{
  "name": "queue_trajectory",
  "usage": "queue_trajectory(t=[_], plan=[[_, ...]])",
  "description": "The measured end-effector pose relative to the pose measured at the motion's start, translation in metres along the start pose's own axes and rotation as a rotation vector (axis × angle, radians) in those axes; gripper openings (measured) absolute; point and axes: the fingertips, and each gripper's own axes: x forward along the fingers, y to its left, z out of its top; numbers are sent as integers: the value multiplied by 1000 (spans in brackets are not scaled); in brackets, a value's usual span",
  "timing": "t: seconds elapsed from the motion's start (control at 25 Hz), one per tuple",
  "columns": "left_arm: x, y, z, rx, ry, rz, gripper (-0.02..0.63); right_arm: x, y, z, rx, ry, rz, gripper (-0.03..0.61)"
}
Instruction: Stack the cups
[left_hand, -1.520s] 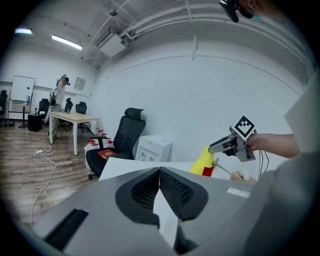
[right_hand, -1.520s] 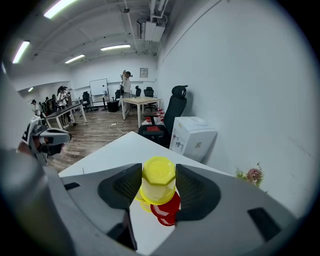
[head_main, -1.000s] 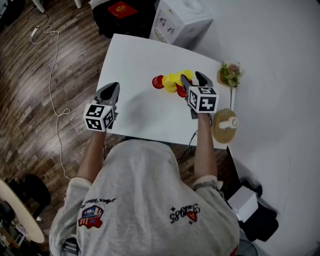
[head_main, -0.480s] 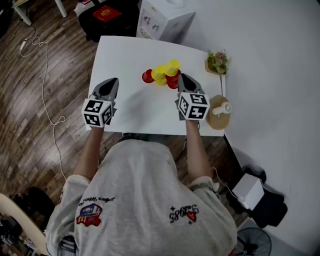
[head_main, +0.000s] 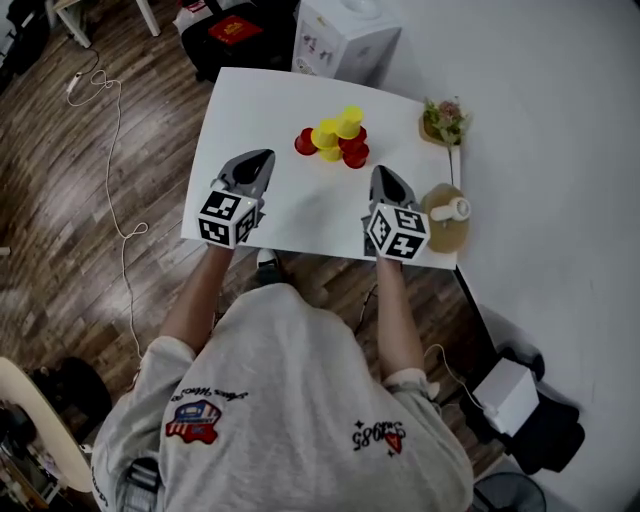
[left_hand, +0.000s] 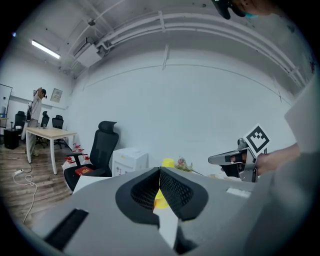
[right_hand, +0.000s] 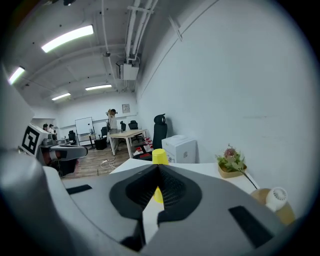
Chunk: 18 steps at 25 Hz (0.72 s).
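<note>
While I stand by, a white counter (head_main: 270, 110) sits next to a white wall (head_main: 540, 120) on a brown wood floor (head_main: 100, 220). A thin white cord (head_main: 115, 130) lies on the floor. A white box (head_main: 345, 30) stands past the far end of the counter, with a black chair (left_hand: 102, 145) near it. A small plant (head_main: 444, 118) sits at the far right corner. A round wooden stand (head_main: 447, 228) with a white thing on top is at the right edge, closer to the person.

The cups (head_main: 333, 140) are red and yellow. They stand bunched together in the far middle of the counter, and one yellow cup is higher than the rest.

Both grippers are over the near part of the counter, pointing toward the cups but apart from them. The left gripper (head_main: 260, 158) is off to the left, with its jaws together and nothing in them. The right gripper (head_main: 381, 175) is just beside the wooden stand. Its jaws have just closed, and nothing is between them.
</note>
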Motion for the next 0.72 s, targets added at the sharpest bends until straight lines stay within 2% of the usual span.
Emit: queue_trajectory(t=[0.16,0.44,0.72], plan=[[-19,-35,4,24,-6,5,6,-42,-6,-16,32,-31,-15,5],[-53,-105,-5,47,-2,-17,6,-116,-10,-30,-6,-90,-16,3],[-86,-139,-14,68,-3,-15,6,-164,6,-39,-33,-140,0,3]])
